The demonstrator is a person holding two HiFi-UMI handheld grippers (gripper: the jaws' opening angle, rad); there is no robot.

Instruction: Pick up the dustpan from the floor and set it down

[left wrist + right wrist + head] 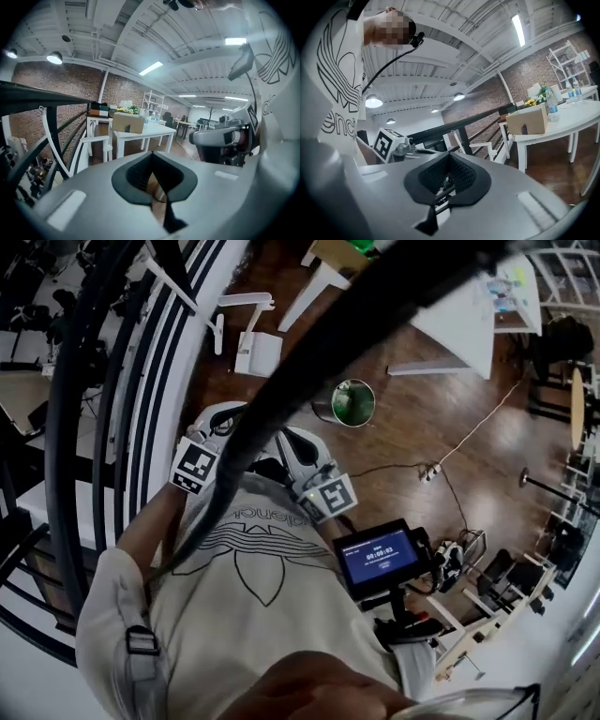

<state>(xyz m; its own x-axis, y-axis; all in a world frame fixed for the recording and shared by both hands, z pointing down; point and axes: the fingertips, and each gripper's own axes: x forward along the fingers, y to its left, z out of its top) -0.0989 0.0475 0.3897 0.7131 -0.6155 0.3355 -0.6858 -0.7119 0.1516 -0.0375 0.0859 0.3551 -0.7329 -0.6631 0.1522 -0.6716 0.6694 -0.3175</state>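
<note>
In the head view a white flat pan with a long handle, which looks like the dustpan (pixel 256 351), lies on the brown wood floor beside the railing. Both grippers are held close in front of the person's white T-shirt, well short of it. My left gripper (pixel 217 423) carries its marker cube at the left; in its own view the left gripper (pixel 157 187) has its jaws shut with nothing between them. My right gripper (pixel 305 454) is beside it, and the right gripper (pixel 440 192) also shows its dark pads together and empty.
A black and white railing (pixel 112 381) curves along the left. A bin with a green inside (pixel 353 401) stands on the floor ahead. White tables (pixel 459 320) are further off, a cable (pixel 469 442) trails across the floor, and a lit screen on a stand (pixel 380 557) is at the right.
</note>
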